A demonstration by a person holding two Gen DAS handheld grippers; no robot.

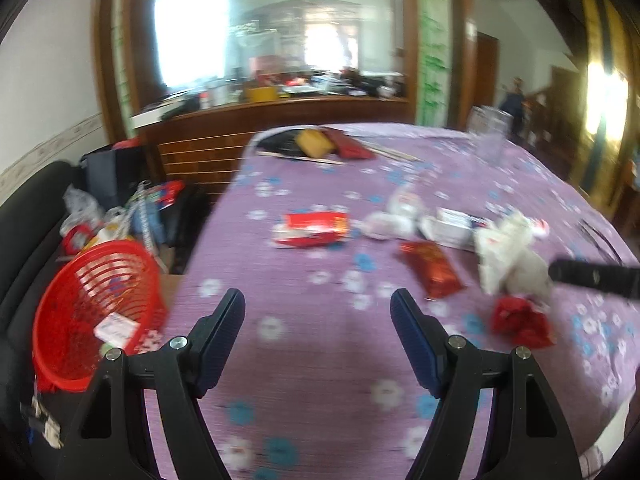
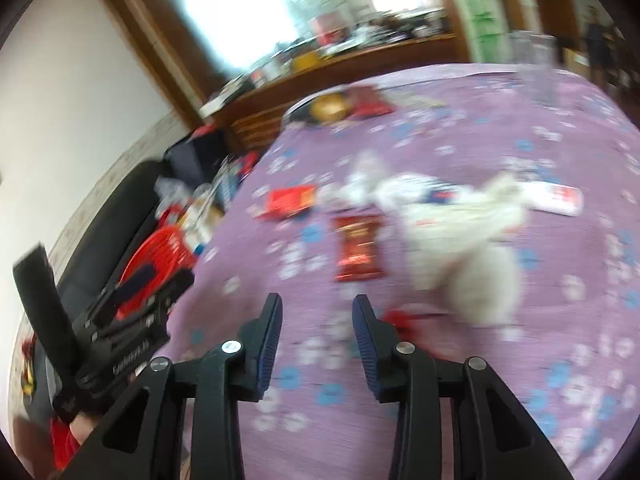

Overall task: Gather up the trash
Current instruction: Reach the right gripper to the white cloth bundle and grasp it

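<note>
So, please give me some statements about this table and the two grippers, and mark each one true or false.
1. The left gripper holds a wrapper. False: its jaws are open with nothing between them.
2. The red basket stands on the purple tablecloth. False: it sits beside the table, off its edge.
3. A dark red snack packet lies on the cloth. True.
4. The right gripper is empty. True.
5. Crumpled white tissue lies on the cloth. True.

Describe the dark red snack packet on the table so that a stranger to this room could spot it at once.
Start at the table with the purple flowered cloth. Near its middle lies a scatter of rubbish around a heap of white tissue. The dark red snack packet lies flat just left of that heap: shiny, oblong, with gold print, darker than the red-and-white wrapper farther left.
</note>
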